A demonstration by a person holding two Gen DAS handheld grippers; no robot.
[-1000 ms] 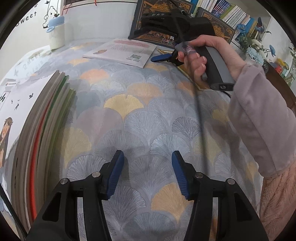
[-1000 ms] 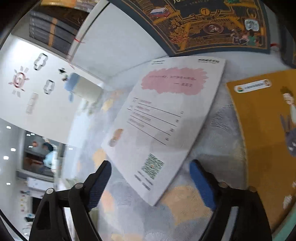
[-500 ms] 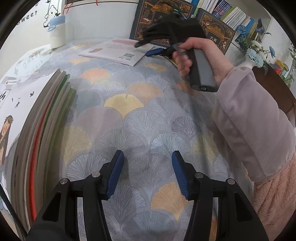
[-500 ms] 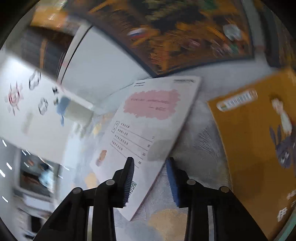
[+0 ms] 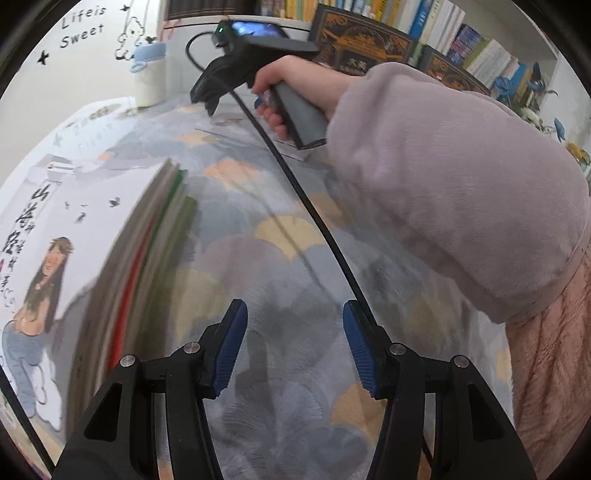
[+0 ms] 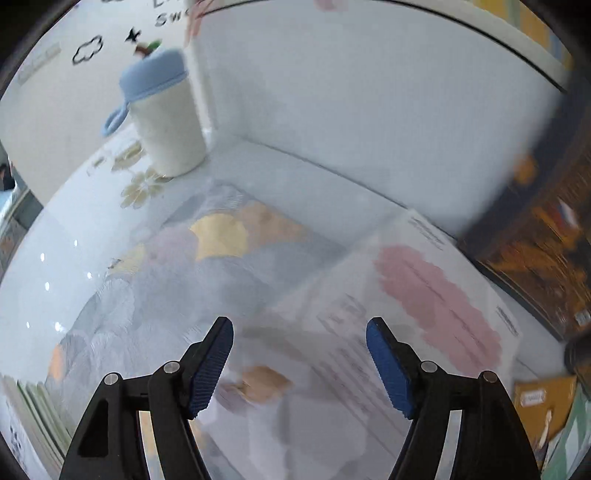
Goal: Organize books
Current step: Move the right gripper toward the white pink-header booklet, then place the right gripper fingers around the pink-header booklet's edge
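Right hand-held gripper (image 6: 299, 328) reopened, booklet (image 6: 424, 317) beneath

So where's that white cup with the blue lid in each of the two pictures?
Left wrist view: cup at upper left, far across the table, by the wall.
Right wrist view: cup at upper left, larger and closer.
Shared landmark: the "Sweet" lettering on the wall beside it.

The right gripper (image 6: 299, 363) has swung left across the desk (image 5: 258, 266), away from the yellow book (image 6: 535, 402) toward the blue-lidded cup (image 6: 162, 114) at the far left corner; its jaws, nearly closed half a second ago, are spread again over the white booklet (image 6: 424, 325); the sleeved forearm (image 5: 443, 177) now spans the left wrist view.
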